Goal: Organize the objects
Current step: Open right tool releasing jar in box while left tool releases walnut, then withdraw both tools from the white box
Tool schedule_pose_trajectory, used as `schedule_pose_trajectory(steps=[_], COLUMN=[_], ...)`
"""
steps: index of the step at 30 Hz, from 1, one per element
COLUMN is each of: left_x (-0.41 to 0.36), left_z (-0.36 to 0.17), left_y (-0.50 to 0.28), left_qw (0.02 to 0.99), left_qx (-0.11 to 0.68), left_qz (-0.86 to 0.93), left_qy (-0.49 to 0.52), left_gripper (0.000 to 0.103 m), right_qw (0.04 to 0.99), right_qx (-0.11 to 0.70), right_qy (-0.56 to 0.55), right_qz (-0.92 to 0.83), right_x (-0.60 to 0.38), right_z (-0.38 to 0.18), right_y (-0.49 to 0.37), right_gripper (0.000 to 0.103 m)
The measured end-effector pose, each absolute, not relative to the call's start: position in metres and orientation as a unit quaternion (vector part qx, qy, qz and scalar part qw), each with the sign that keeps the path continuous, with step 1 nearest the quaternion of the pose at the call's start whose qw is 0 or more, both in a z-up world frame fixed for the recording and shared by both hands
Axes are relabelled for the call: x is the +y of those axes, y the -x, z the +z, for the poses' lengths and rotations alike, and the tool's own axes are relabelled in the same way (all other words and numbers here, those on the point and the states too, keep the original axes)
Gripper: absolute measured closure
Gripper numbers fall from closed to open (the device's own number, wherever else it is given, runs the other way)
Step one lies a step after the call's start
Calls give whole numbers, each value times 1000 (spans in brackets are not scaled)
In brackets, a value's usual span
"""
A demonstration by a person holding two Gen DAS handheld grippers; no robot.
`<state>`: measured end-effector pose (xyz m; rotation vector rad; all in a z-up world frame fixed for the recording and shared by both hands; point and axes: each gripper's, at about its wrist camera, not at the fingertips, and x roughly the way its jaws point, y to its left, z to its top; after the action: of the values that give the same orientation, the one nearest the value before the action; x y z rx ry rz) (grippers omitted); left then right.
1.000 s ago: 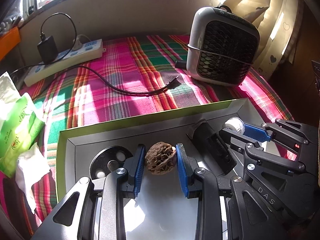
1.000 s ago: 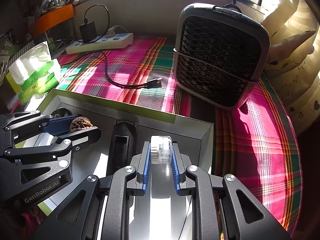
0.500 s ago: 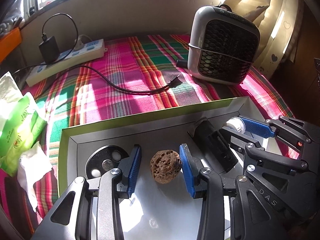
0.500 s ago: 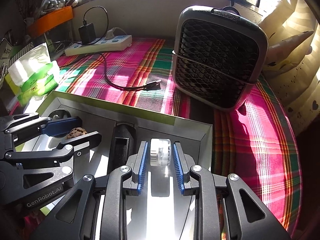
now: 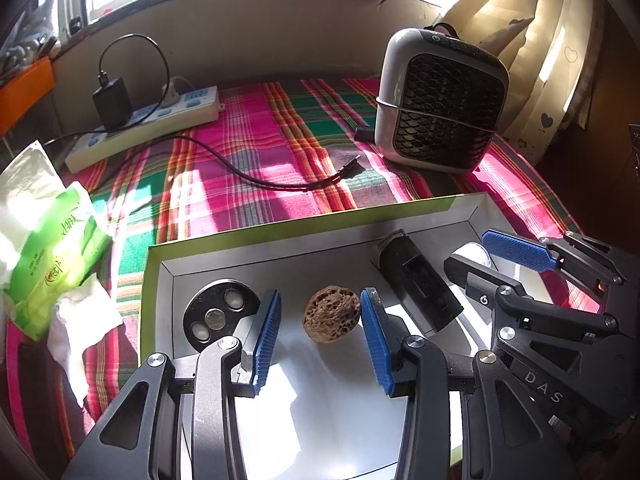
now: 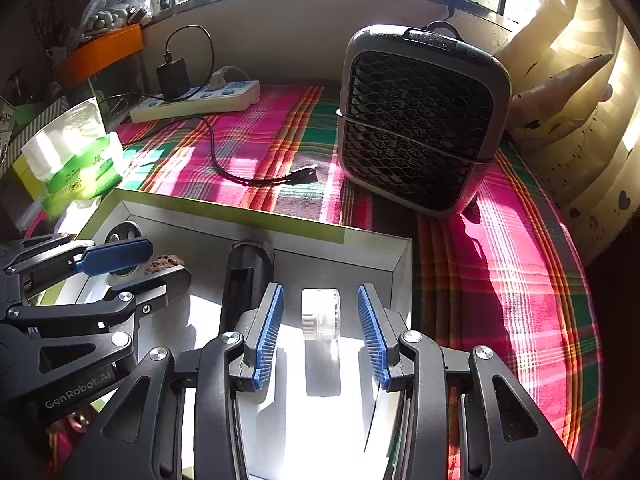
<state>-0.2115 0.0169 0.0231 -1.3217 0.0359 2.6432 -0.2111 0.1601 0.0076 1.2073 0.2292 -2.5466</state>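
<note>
Both cameras sit close above the tray [image 5: 168, 280], each looking steeply down along its own fingers toward the window. They share the tray, the heater [image 6: 420, 120] and perhaps the whole cloth [image 5: 260, 152].

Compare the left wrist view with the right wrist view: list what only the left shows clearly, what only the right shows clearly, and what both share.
Only the left view shows the walnut whole, lying free between the open left gripper, and the round black disc's three inserts. Only the right view shows the small clear jar whole, free between the open right gripper. Both grippers' jaws have just been opening. Both show the grey box, black holder, fan, power strip and checked cloth.
</note>
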Motion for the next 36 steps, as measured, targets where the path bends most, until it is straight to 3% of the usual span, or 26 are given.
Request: schedule_pose_trajectory(steps=[31,36], left_x=[-30,-44], left_z=[46,38], left_y=[113,92], left_qw=[74,62], left_qx=[-11,-7], left_qz=[914,914], left_qy=[398,401], left_gripper=[64,61], right_qw=[159,162], right_qx=[28,17], right_qy=[-382,-381], right_qz=[-910,-910], right_x=[179,180], right_z=[34,30], right_y=[128,108], right_gripper=[62,57])
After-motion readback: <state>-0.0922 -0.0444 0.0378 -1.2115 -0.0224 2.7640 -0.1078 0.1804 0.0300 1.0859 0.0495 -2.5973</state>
